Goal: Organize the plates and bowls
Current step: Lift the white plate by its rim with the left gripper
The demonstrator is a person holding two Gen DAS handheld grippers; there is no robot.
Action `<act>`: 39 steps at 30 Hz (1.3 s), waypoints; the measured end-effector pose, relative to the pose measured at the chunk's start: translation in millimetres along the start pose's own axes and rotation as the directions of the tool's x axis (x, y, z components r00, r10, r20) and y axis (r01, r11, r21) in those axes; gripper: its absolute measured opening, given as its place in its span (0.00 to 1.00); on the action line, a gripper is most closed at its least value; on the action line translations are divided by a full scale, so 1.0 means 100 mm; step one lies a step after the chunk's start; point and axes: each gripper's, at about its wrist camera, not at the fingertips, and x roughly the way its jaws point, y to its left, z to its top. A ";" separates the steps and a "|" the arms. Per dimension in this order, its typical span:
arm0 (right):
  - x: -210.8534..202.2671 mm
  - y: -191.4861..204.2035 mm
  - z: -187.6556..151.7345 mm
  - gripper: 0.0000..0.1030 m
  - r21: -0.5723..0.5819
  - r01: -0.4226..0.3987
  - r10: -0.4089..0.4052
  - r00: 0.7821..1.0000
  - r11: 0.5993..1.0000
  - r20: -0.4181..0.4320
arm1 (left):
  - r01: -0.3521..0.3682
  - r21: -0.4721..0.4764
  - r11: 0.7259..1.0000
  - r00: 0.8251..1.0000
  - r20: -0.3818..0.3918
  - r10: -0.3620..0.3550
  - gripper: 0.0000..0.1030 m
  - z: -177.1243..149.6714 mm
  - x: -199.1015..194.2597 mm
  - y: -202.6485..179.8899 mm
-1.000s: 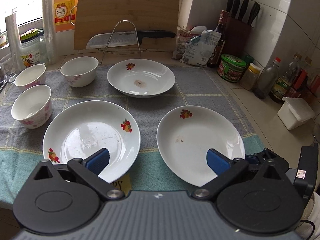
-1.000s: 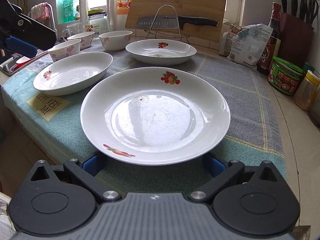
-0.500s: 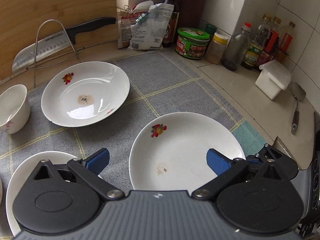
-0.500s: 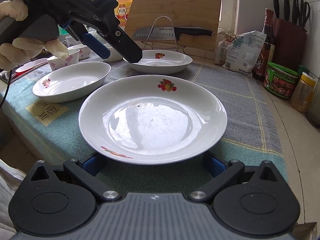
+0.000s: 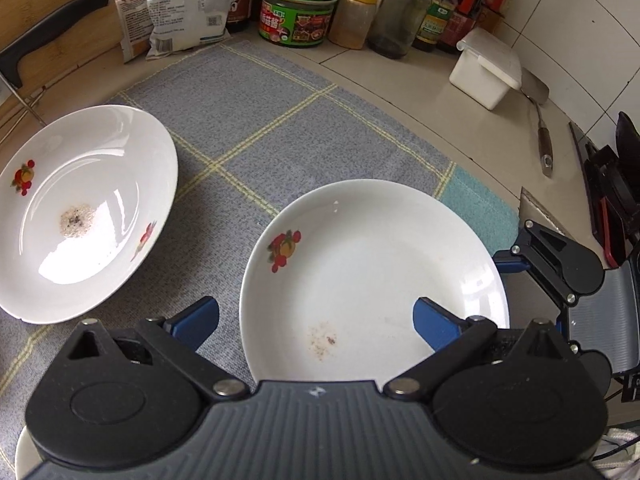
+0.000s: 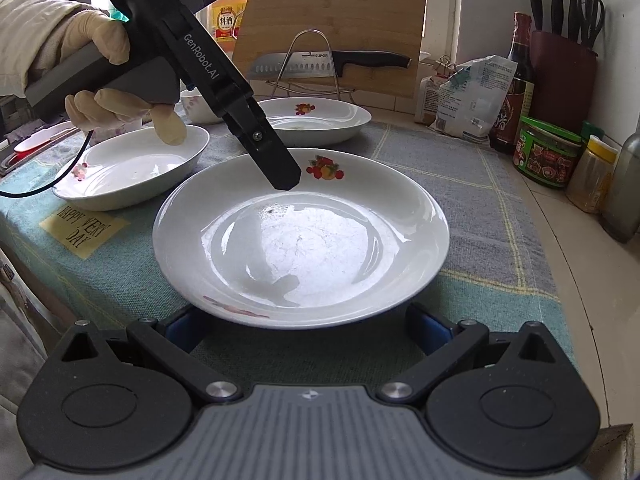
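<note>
White plate: lay on the towel, nearest me, fruit print on its far rim.
Left gripper: my jaws stood wide apart, holding nothing, poised over that plate.
Right gripper: jaws wide too, at the plate's near edge; contact unclear.
Second plate: far left, speckled residue at its centre.
Third plate: left, near my gloved hand.

White fruit-print plates on cloth
</note>
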 end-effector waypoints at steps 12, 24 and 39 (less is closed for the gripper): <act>0.04 -0.05 0.02 1.00 -0.052 -0.056 0.056 0.998 0.997 0.001 | 0.045 0.003 0.999 0.995 -0.092 -0.044 0.97 0.18 0.18 0.03; 0.05 -0.10 0.03 1.00 -0.073 -0.091 0.091 0.996 0.993 0.007 | 0.080 0.024 0.996 0.984 -0.163 -0.075 0.85 0.26 0.28 0.05; 0.06 -0.12 0.07 1.00 -0.081 -0.104 0.102 0.995 0.991 -0.020 | 0.099 0.034 0.994 0.977 -0.191 -0.091 0.85 0.31 0.31 0.04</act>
